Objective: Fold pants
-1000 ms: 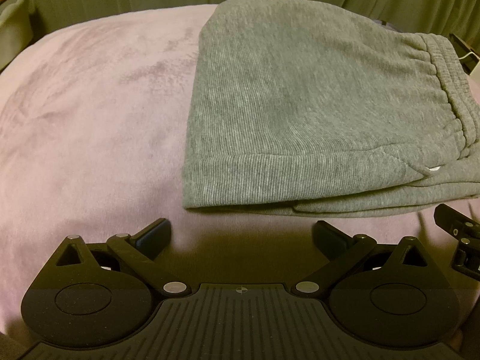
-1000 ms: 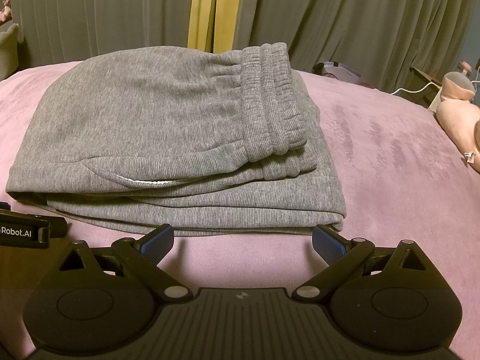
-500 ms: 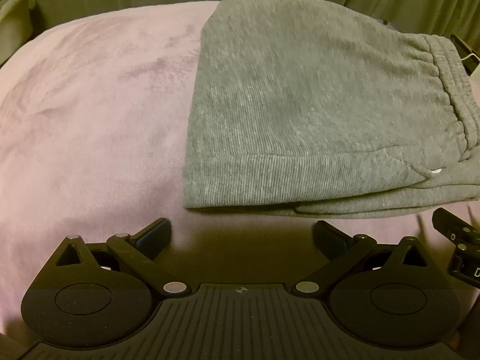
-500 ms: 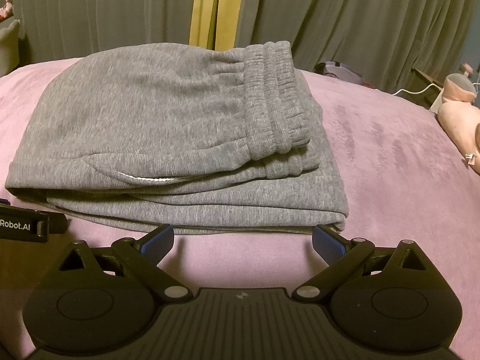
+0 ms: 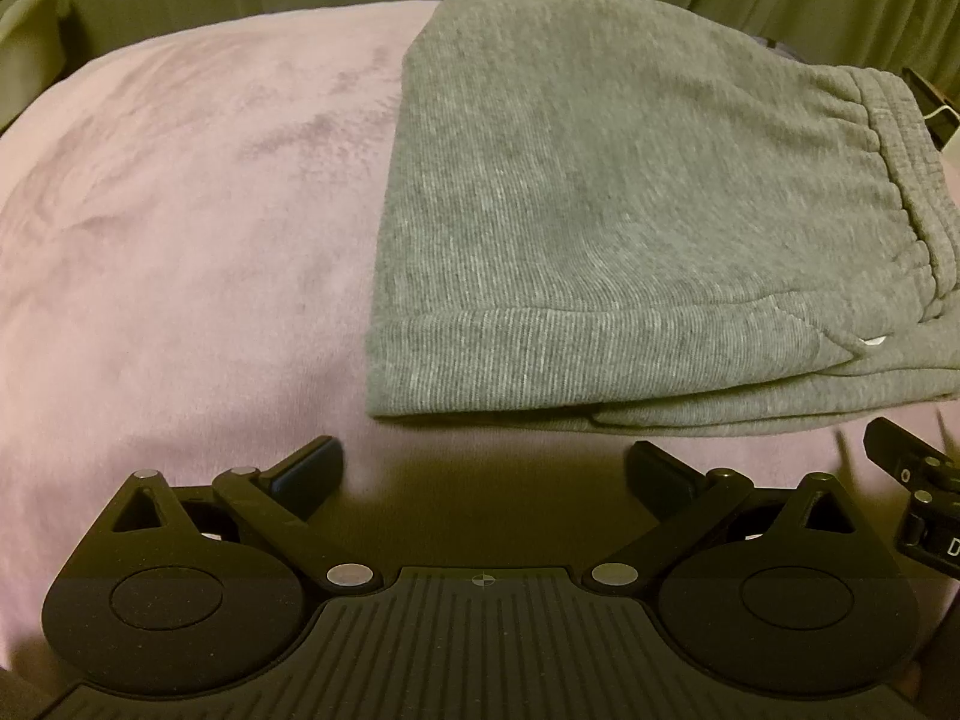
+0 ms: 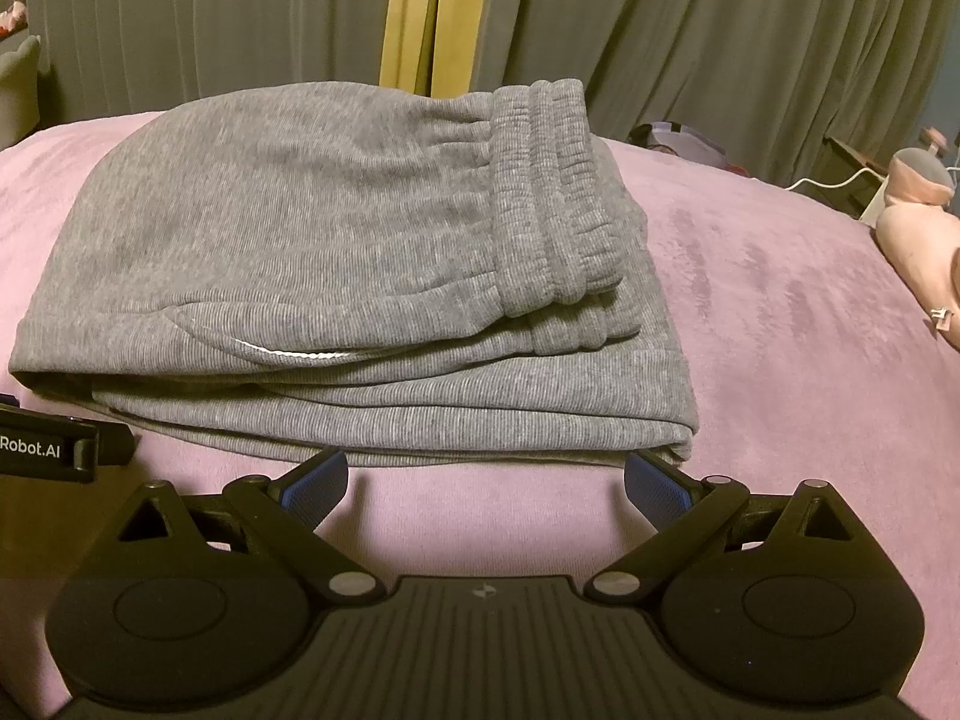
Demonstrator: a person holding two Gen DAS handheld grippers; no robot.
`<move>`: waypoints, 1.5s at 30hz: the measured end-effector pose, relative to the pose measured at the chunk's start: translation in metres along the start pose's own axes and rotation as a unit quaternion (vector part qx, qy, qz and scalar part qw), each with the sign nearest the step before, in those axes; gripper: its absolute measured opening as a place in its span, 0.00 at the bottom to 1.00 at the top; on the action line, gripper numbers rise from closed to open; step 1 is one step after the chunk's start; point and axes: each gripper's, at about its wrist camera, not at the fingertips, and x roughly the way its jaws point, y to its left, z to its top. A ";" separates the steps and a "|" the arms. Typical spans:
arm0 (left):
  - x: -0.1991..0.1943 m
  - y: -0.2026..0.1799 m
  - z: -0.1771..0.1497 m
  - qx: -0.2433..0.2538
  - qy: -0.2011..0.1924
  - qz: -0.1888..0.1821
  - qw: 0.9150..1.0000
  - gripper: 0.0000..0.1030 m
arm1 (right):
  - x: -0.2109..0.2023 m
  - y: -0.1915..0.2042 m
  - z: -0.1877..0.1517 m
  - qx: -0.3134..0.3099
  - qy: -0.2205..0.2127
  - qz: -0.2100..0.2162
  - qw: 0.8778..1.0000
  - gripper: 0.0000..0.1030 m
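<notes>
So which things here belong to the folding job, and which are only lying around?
For the job:
- grey pants, folded
- left claw, open
- right claw, open

Only lying around:
- pink plush toy
- white cable
- curtains

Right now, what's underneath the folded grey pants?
The grey pants lie folded in layers on a pink blanket, which shows all around them. Whatever sits between the layers or beneath the stack is covered.
</notes>
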 end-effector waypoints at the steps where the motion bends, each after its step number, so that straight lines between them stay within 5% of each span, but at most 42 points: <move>1: 0.000 0.000 0.000 0.000 0.000 0.000 1.000 1.00 | 0.000 0.000 0.000 0.000 0.000 0.000 1.000 0.96; 45: 0.001 0.001 0.000 0.000 0.001 0.000 1.000 1.00 | 0.000 -0.003 -0.002 -0.008 0.003 -0.002 1.000 0.96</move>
